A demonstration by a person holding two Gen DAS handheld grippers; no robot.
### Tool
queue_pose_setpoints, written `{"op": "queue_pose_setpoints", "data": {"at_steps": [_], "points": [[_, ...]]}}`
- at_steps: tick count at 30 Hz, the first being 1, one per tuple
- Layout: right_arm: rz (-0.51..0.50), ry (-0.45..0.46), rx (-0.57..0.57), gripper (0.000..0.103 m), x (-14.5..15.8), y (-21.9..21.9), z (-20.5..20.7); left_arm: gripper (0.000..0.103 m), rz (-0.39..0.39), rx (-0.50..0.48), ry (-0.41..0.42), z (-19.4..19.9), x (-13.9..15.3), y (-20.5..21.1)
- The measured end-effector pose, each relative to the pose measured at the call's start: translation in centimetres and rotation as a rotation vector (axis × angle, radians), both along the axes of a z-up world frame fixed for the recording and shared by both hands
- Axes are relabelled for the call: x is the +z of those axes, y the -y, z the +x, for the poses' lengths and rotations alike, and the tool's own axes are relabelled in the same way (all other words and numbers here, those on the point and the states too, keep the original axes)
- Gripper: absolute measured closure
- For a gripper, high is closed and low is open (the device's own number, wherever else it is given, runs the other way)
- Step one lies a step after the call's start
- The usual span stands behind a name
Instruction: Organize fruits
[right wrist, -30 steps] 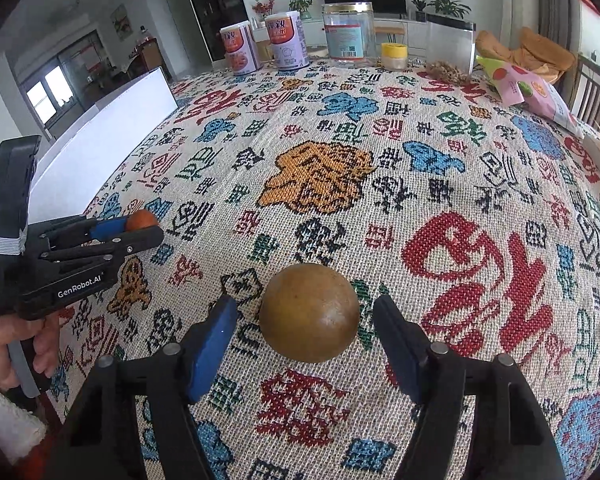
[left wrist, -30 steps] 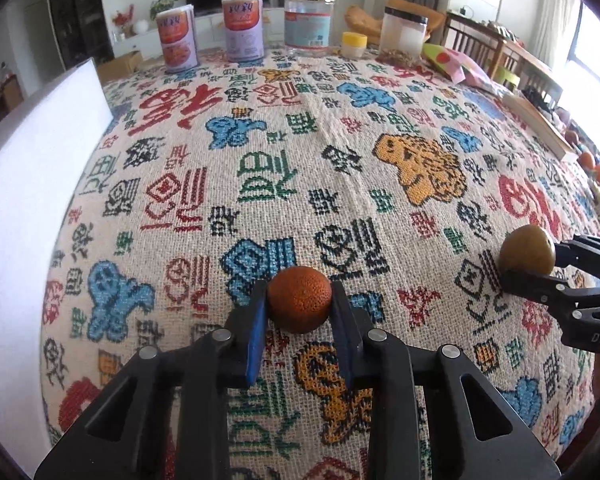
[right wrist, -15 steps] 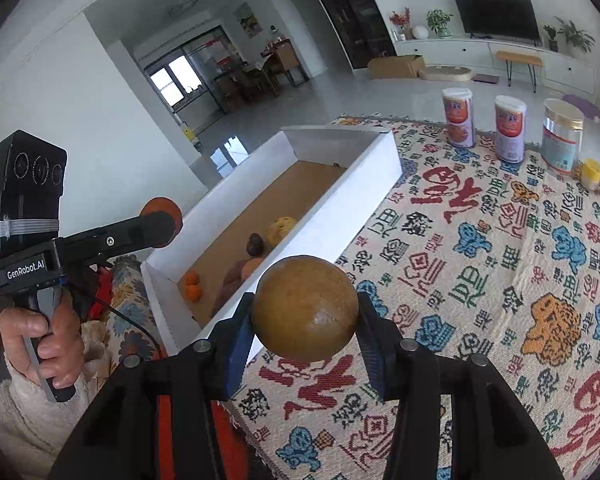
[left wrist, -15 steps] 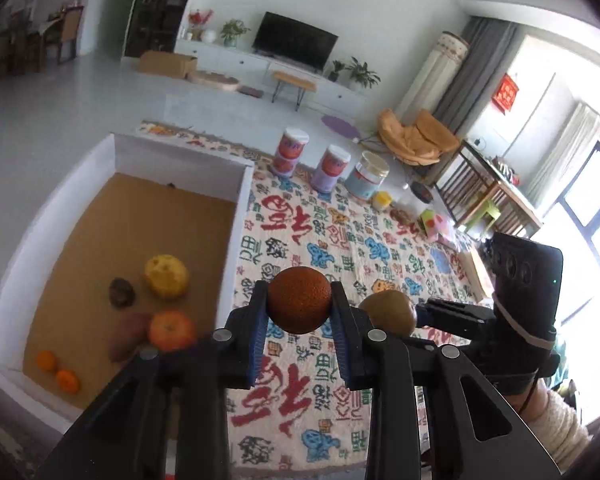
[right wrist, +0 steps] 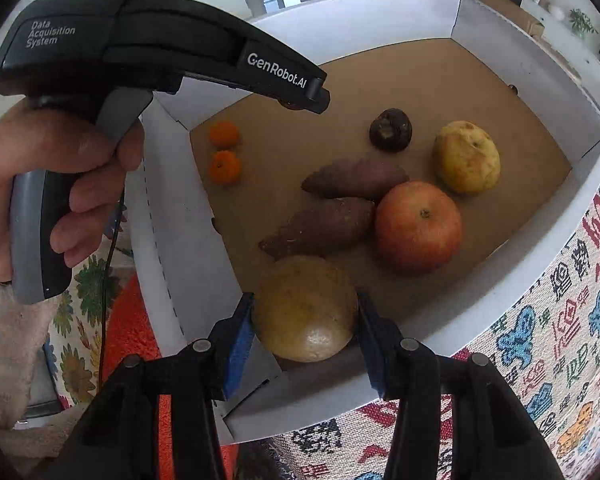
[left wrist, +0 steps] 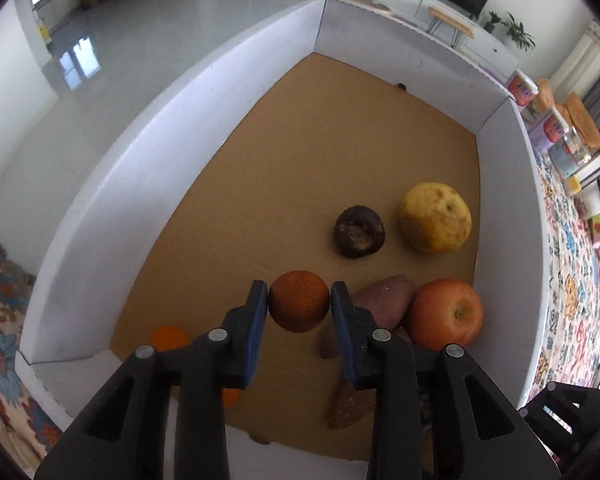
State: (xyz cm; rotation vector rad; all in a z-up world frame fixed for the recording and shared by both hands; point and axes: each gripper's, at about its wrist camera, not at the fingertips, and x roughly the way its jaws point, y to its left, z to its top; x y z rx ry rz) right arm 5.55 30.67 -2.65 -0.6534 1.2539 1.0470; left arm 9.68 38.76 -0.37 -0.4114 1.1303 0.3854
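A white cardboard box with a brown floor holds several fruits. My left gripper hangs over its near middle with a rough dark orange between the blue pads. The pads still touch the orange while the jaws are opening. My right gripper is shut on a round tan-brown fruit above the box's near corner. In the right wrist view the left gripper reaches in from the left, held by a person's hand. The orange is hidden there.
In the box lie a red apple, a yellow pear, a dark shrivelled fruit, two sweet potatoes and two small tangerines. The patterned tablecloth lies right of the box. Tins stand beyond it.
Both grippers lifted their fruits off the tablecloth and swung left, and they now hang over the box. Each fruit is still between its pads.
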Motion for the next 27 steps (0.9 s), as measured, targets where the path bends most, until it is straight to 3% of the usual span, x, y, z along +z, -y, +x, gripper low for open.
{"op": "queue_pose_setpoints", "data": {"at_steps": [1,3,5,8,9,12,15,17,19,22,27], "points": [[-0.003,0.016,0.010,0.053,0.0,-0.2,-0.3,0.049,0.016,-0.003,0.005,-0.2,0.1,0.2],[0.019,0.004,0.013,0.051,0.4,-0.4,-0.3,0.035,0.066,-0.017,0.028,-0.5,1.2,0.7],[0.049,-0.006,-0.014,0.049,1.4,0.4,0.2,0.030,0.122,-0.033,0.069,-1.3,2.7,1.4],[0.083,0.049,-0.052,0.046,3.8,1.8,0.9,0.011,0.222,-0.037,0.138,-3.1,5.8,2.6],[0.100,0.072,-0.067,0.038,4.8,2.4,1.0,0.006,0.253,-0.041,0.170,-3.9,6.8,3.3],[0.168,0.151,-0.123,0.000,7.9,4.7,1.3,0.003,0.354,-0.006,0.228,-5.6,9.5,5.2],[0.206,0.176,-0.201,0.000,9.5,6.7,1.9,0.001,0.374,0.048,0.217,-7.0,10.3,6.8],[0.213,0.177,-0.254,0.000,9.9,7.7,2.1,0.001,0.434,0.085,0.232,-7.8,10.5,7.9],[0.217,0.194,-0.297,0.000,10.1,8.2,2.0,0.002,0.475,0.113,0.196,-8.4,10.2,8.4],[0.224,0.195,-0.330,0.000,10.2,8.3,2.1,0.002,0.442,0.058,0.166,-9.0,9.8,9.0],[0.225,0.181,-0.340,0.000,10.7,7.5,1.3,0.002,0.432,0.089,0.163,-10.6,9.9,9.2]]}}
